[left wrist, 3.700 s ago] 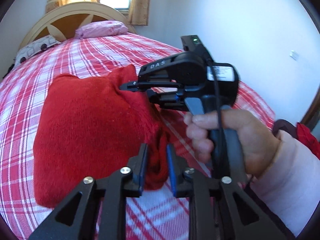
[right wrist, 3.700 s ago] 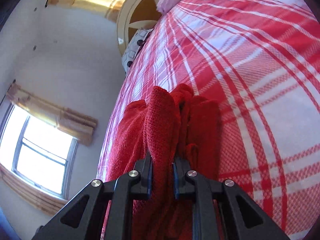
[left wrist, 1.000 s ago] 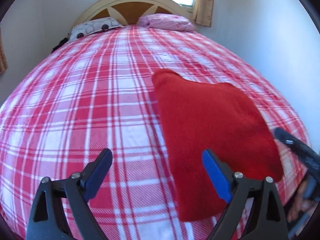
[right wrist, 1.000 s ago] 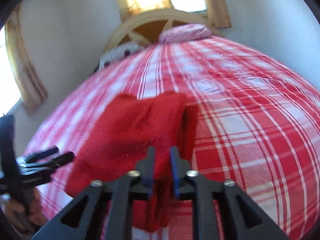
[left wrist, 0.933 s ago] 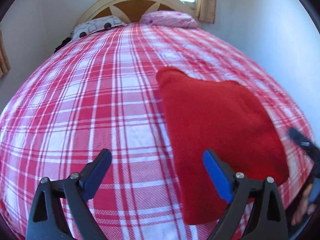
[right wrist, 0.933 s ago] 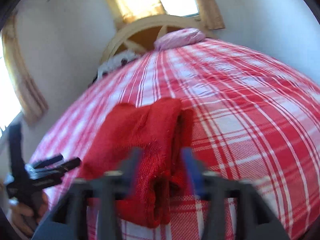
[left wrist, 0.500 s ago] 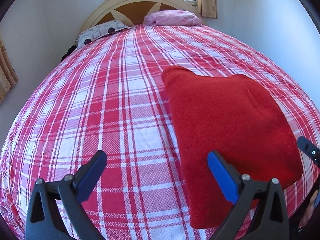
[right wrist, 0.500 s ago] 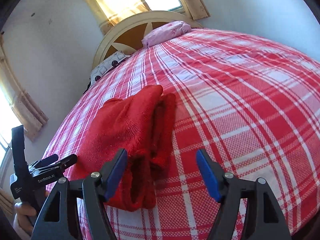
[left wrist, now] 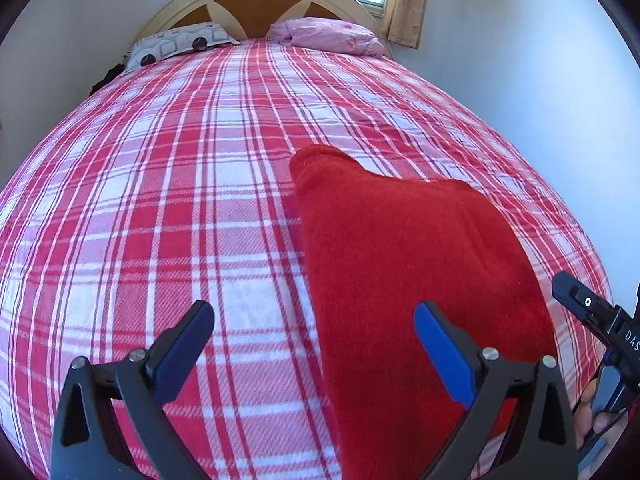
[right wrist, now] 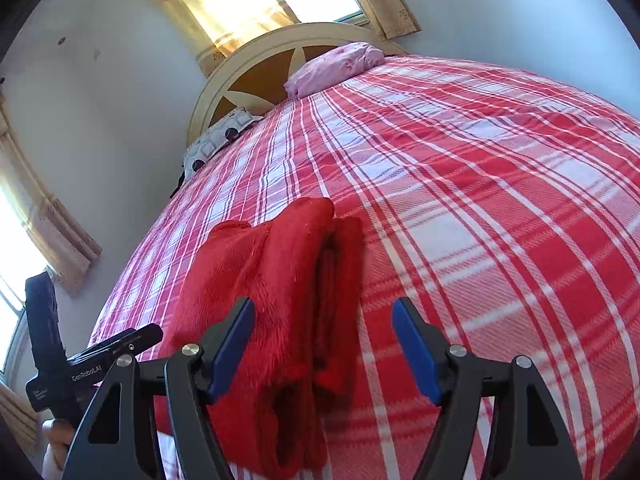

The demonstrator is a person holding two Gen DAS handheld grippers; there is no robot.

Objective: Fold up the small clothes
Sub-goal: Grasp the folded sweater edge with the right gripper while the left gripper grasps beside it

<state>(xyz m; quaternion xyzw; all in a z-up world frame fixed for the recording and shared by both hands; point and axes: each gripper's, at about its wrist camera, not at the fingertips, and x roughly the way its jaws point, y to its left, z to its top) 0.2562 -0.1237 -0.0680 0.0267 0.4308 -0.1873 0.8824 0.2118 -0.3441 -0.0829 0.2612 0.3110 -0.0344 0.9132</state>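
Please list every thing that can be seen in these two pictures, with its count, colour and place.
sweater: one, red, folded, lying on the near right part of the bed.
bedspread: one, red and white plaid, covering the whole bed.
pink pillow: one, pink, at the head of the bed, right side.
patterned pillow: one, grey-white with dark dots, at the head, left side.
headboard: one, cream with brown panels, against the far wall.
curtains: beige, beside the window behind the headboard.
left tongs: one, black with blue pads, open, above the near edge of the bed.
right tongs: one, black with blue pads, open, just before the sweater's layered edge.
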